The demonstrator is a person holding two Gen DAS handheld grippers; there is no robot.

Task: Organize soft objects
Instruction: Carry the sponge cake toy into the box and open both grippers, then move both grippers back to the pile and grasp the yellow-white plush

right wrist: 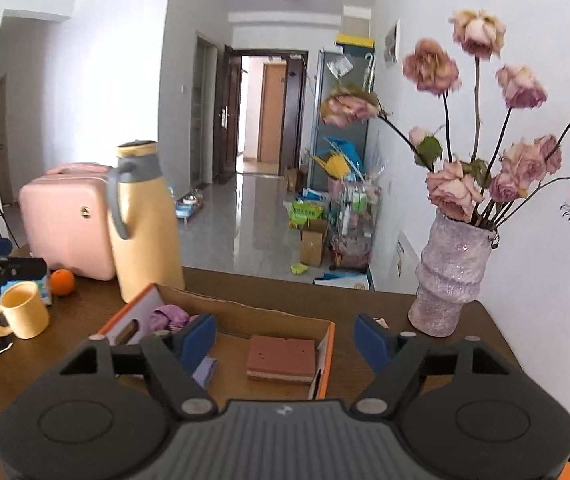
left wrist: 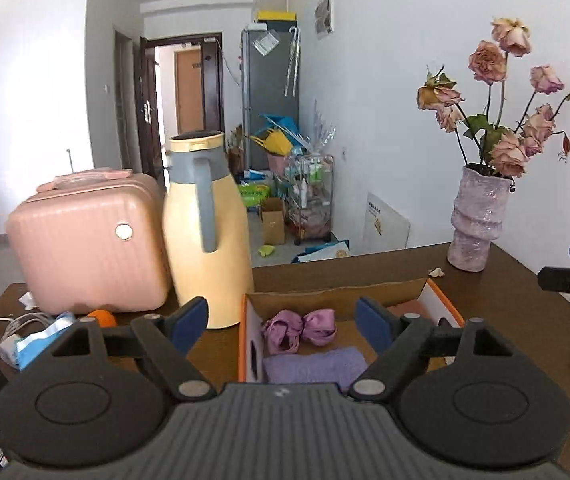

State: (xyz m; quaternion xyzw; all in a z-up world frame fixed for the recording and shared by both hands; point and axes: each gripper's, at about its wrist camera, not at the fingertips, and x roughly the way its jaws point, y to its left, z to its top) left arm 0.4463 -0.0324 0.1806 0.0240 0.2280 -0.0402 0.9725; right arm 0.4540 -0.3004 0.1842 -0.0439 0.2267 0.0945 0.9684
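Observation:
An open cardboard box (left wrist: 337, 291) with orange edges sits on the brown table. Inside lie a pink-purple satin bow (left wrist: 299, 330), a folded lilac towel (left wrist: 315, 364) and, in the right wrist view, a brown and pink layered sponge (right wrist: 281, 358). The bow (right wrist: 171, 316) and towel (right wrist: 205, 372) also show there, partly hidden by a finger. My left gripper (left wrist: 283, 322) is open and empty above the box's near side. My right gripper (right wrist: 285, 338) is open and empty above the box (right wrist: 325, 344).
A yellow thermos jug (left wrist: 205, 236) and a pink case (left wrist: 85, 244) stand left of the box. A lilac vase of dried roses (left wrist: 477, 220) stands at the back right. A yellow mug (right wrist: 19, 314) and an orange (right wrist: 62, 282) are at the left.

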